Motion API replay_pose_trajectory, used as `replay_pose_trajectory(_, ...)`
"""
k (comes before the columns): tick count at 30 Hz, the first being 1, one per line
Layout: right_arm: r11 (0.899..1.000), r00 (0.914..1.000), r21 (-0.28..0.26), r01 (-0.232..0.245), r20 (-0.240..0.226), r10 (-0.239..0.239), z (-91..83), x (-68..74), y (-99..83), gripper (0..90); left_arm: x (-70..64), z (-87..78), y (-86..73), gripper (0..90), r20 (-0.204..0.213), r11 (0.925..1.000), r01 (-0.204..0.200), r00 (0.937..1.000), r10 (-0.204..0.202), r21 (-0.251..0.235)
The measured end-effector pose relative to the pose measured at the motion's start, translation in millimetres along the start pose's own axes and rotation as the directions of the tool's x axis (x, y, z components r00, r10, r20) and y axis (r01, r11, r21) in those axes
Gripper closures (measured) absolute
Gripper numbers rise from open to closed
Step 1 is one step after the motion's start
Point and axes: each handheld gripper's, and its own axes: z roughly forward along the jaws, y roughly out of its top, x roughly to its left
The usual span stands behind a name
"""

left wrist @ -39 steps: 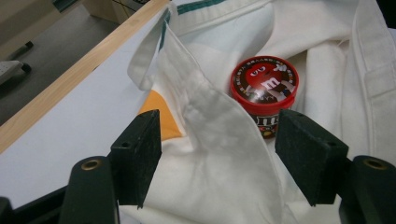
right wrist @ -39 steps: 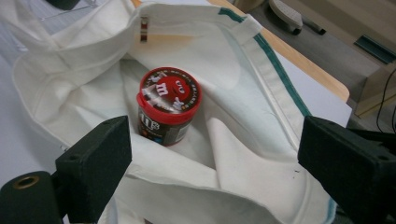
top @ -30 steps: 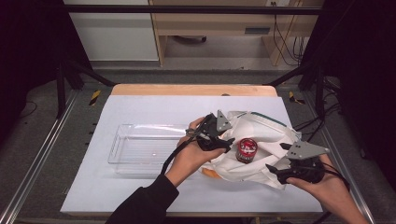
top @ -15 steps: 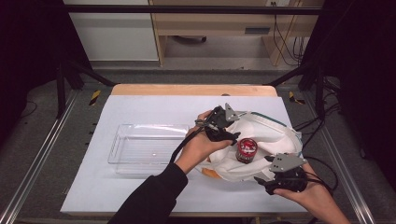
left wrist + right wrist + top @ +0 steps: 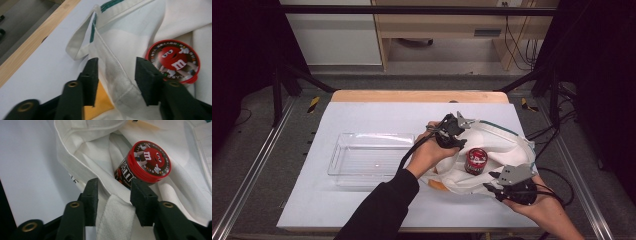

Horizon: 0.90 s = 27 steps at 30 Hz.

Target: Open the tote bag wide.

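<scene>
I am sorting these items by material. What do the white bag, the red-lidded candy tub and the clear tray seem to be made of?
The white bag looks like woven cotton canvas, matte, with stitched hems and soft folds. The candy tub seems to be plastic: a glossy red lid with a printed label. The clear tray appears to be rigid transparent plastic, though glass cannot be excluded.

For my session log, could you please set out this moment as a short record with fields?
Left tongs: open, jaws either side of the bag's green-trimmed rim
Right tongs: open, jaws astride the bag's near rim
Bag: white cloth tote bag, lying open on the pale blue table
In bag: red-lidded round candy tub
Beside bag: clear plastic rectangular tray, to its left
</scene>
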Motion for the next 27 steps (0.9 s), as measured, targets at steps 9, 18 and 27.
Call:
replay_pose_trajectory(9, 0.999, 1.0, 0.033, -0.006, -0.005, 0.006, -1.4, 0.9, -4.6, 74.6, 17.5, -4.4, -15.9, 82.7, -0.024, 0.9977, 0.031, 0.9993, -0.03, 0.06)
replay_pose_trajectory(18, 1.0, 0.9992, 0.023, -0.02, -0.035, 0.021, -19.9, 5.2, -17.0, 80.6, 30.7, -27.1, -16.3, 83.7, -0.096, 0.9988, 0.041, 0.9944, -0.043, -0.027)
replay_pose_trajectory(27, 0.999, 0.9982, 0.024, -0.021, -0.056, 0.022, -24.8, 12.0, -28.6, 81.8, 39.6, -31.1, -23.3, 84.3, -0.136, 0.9971, 0.071, 0.9879, -0.074, -0.028)
